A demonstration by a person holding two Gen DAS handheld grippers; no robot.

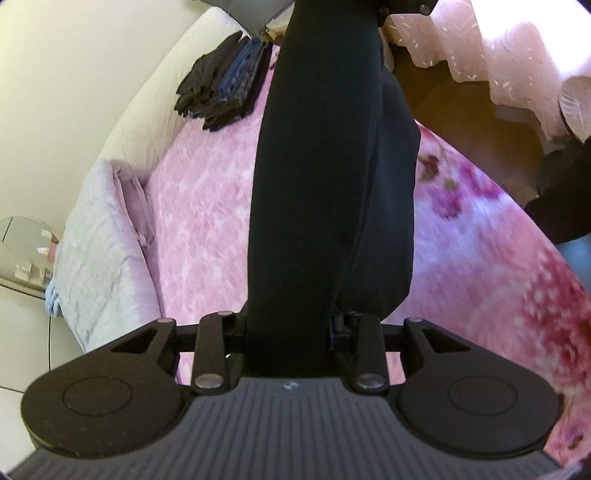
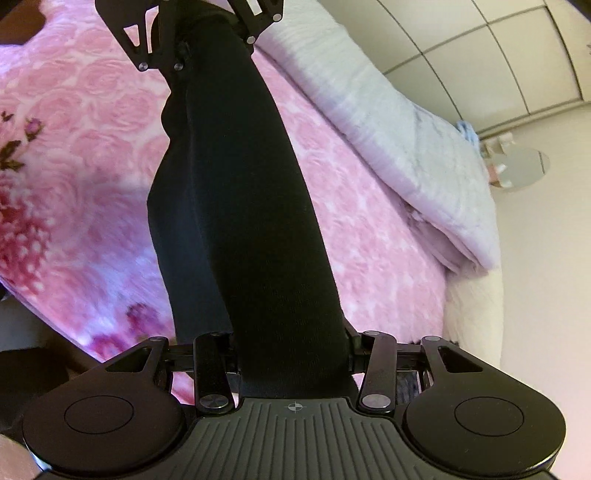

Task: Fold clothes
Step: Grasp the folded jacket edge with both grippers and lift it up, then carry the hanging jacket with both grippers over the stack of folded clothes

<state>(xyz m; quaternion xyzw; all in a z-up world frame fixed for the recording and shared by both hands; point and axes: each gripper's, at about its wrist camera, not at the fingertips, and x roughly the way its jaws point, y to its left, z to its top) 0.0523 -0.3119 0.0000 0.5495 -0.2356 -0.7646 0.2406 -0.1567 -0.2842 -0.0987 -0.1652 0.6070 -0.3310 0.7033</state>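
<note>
A black garment (image 1: pixel 325 184) is stretched taut in the air between my two grippers, above a pink floral bed cover (image 1: pixel 207 206). My left gripper (image 1: pixel 291 332) is shut on one end of it, and its fingertips are hidden by the cloth. My right gripper (image 2: pixel 291 354) is shut on the other end of the black garment (image 2: pixel 240 206). The left gripper also shows at the top of the right wrist view (image 2: pixel 192 33), clamped on the far end. The garment hangs folded lengthwise with a slack fold along one side.
A stack of folded dark clothes (image 1: pixel 221 81) lies at the far end of the bed by the white headboard (image 1: pixel 147 92). A grey-lilac folded quilt (image 2: pixel 406 140) lies along the bed's edge. A round mirror (image 2: pixel 521 168) and pink curtains (image 1: pixel 517 55) are nearby.
</note>
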